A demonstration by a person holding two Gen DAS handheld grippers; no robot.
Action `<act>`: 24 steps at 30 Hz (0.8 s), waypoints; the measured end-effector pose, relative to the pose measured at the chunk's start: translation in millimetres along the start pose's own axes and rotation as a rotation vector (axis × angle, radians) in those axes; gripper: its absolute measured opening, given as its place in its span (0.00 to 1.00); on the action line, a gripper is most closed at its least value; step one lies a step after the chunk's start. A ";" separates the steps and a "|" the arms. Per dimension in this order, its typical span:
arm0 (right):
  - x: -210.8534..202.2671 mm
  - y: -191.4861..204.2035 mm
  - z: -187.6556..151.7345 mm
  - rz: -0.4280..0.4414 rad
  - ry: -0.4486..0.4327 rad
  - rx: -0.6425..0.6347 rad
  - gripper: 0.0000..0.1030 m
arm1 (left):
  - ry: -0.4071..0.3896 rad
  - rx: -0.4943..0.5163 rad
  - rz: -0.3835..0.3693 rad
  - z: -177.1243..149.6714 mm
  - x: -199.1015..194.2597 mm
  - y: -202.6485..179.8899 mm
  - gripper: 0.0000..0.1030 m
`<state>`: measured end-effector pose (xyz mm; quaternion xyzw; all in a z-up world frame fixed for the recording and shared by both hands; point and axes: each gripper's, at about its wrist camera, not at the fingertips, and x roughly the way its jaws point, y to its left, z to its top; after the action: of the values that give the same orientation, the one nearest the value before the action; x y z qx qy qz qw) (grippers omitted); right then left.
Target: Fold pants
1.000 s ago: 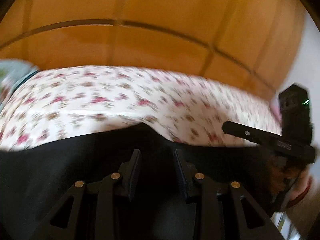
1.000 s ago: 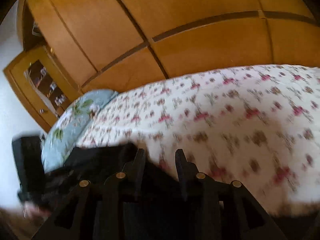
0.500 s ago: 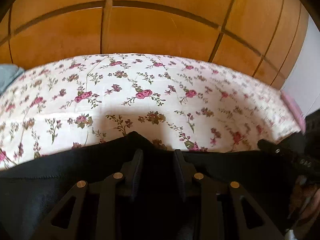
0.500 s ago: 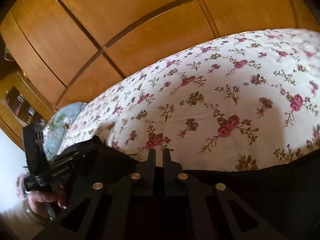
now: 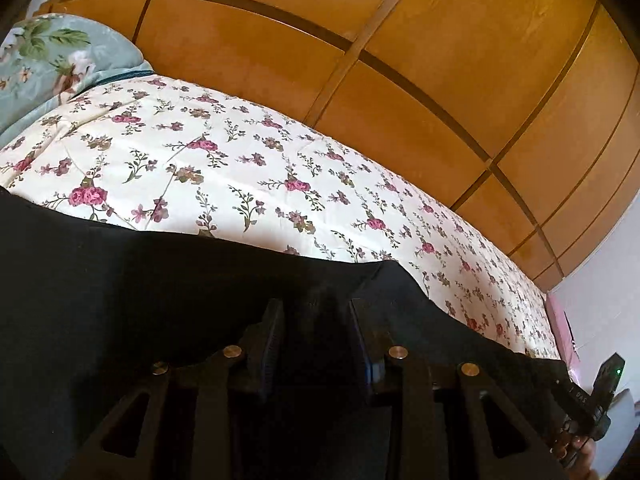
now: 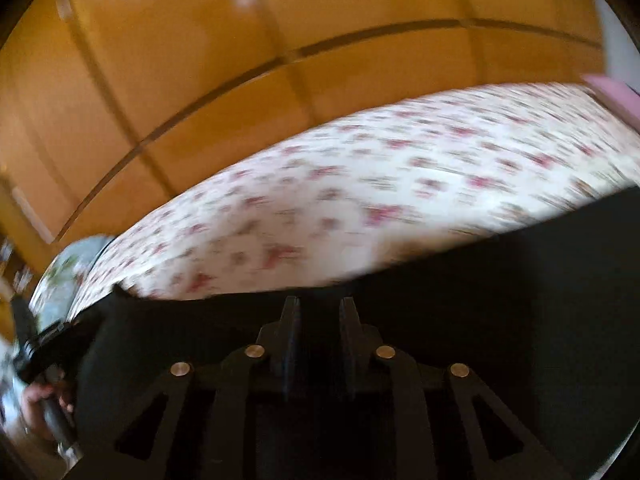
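Bed view swung leftward; black pants (image 5: 120,280) bunched, clenched in left tool (image 5: 316,312); right tool (image 6: 318,308) reopening.

pants (image 5: 160,280) on bed (image 5: 280,168), pillow (image 5: 48,60) far left, wardrobe (image 5: 400,60) behind

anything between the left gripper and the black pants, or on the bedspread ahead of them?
Nothing visible. The black fabric pants already bunch between the left gripper fingers. The cream floral bedspread beyond their edge shows nothing lying on it up to the pale green floral pillow at its far left.
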<state>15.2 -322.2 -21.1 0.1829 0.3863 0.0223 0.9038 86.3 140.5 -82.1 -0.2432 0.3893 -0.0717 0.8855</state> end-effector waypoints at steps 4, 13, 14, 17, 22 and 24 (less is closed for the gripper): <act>-32.9 -64.4 1.6 -0.127 -0.103 0.176 0.20 | 0.004 -0.014 -0.019 -1.8 0.0 3.4 0.32; -123.2 -179.6 -27.5 -0.203 -0.338 0.566 0.44 | -0.002 -0.025 -0.035 -2.7 -1.4 5.3 0.32; -124.0 -184.9 -30.3 -0.182 -0.333 0.585 0.44 | 0.000 -0.026 -0.035 -2.5 -1.1 5.3 0.32; -126.0 -187.1 -33.4 -0.234 -0.311 0.587 0.46 | 0.002 -0.030 -0.038 -2.5 -1.0 5.4 0.32; -128.0 -204.2 -45.5 -0.261 -0.301 0.607 0.48 | 0.002 -0.034 -0.043 -2.2 -0.7 6.4 0.32; -121.4 -215.3 -51.1 -0.167 -0.316 0.662 0.48 | 0.003 -0.031 -0.038 -2.4 -0.4 5.6 0.32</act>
<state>-127.7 -528.9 -44.6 0.4341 0.2420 -0.2062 0.8429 84.0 144.6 -85.9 -0.2641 0.3871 -0.0828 0.8795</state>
